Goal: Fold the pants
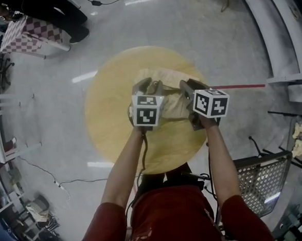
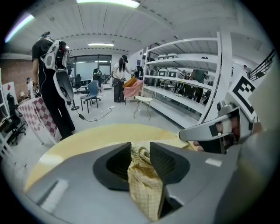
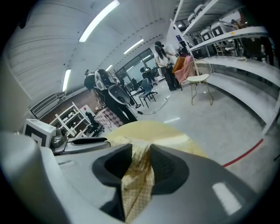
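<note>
Tan checked pants [image 1: 164, 74] lie bunched on the round yellow table [image 1: 110, 130]. My left gripper [image 1: 149, 85] and right gripper [image 1: 189, 88] hang side by side over the cloth, both tilted down. In the left gripper view, the pants [image 2: 144, 186] run up between the jaws of the left gripper [image 2: 140, 153], with a rolled hem at the tips; the jaws stand apart and the cloth sits loose. The right gripper [image 3: 141, 154] shows the same: a strip of the pants [image 3: 138, 186] lies slack between parted jaws, leaning on the right pad. The cloth under the grippers is hidden.
A wire basket [image 1: 261, 179] stands at my right. A checkered table [image 1: 26, 36] and a person's legs [image 1: 66, 17] are at the far left. People [image 2: 54, 83] stand beyond the table. A chair [image 3: 201, 85] and shelving [image 2: 188, 83] are further off. A red floor line [image 1: 239, 86] runs right.
</note>
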`<state>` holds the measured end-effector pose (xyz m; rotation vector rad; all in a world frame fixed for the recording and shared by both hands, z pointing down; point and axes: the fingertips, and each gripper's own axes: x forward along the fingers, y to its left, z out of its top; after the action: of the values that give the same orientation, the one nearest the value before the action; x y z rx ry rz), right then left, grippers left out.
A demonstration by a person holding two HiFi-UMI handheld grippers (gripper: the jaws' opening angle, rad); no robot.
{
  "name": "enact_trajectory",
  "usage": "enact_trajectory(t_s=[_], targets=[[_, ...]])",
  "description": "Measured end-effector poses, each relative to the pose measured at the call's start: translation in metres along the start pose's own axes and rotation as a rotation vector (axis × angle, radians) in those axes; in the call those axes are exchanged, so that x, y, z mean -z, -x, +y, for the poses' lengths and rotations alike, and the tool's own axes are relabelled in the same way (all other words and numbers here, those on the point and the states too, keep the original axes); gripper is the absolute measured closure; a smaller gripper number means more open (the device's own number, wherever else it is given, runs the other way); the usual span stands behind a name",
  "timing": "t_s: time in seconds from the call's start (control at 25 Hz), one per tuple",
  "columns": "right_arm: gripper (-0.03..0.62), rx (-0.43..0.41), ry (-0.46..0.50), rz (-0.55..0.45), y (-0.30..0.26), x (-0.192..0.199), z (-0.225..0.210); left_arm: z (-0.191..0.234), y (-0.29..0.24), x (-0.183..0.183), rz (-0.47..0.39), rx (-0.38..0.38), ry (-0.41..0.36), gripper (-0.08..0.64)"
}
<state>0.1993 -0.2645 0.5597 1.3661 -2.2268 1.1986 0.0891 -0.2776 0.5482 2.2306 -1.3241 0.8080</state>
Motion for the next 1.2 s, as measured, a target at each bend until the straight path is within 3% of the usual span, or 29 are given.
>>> enact_trajectory(t_s=[0.28, 0.48, 0.6, 0.88, 1.04, 1.2], targets=[[0.449, 0.023, 0.002, -0.003, -0.009, -0.010, -0.009, 0.009, -0.012, -0.007, -0.004, -0.003, 0.012, 0.400], [0.386, -0.022, -0.157, -0.004, -0.006, -0.011, -0.013, 0.012, -0.013, -0.008, -0.014, 0.000, 0.020, 0.397], [0.379, -0.003, -0.176, -0.023, 0.004, -0.014, -0.021, 0.013, -0.009, -0.007, -0.020, -0.001, 0.028, 0.397], [0.379, 0.035, -0.044, -0.049, 0.023, -0.010, -0.011, 0.014, 0.010, -0.013, -0.057, -0.010, 0.023, 0.397], [0.382, 0.061, 0.095, -0.023, 0.024, 0.006, 0.004, 0.006, 0.019, -0.008, -0.063, -0.004, 0.011, 0.408], [0.447, 0.084, 0.151, -0.021, 0.023, 0.017, 0.008, -0.004, 0.025, -0.001, -0.083, -0.024, 0.000, 0.500]])
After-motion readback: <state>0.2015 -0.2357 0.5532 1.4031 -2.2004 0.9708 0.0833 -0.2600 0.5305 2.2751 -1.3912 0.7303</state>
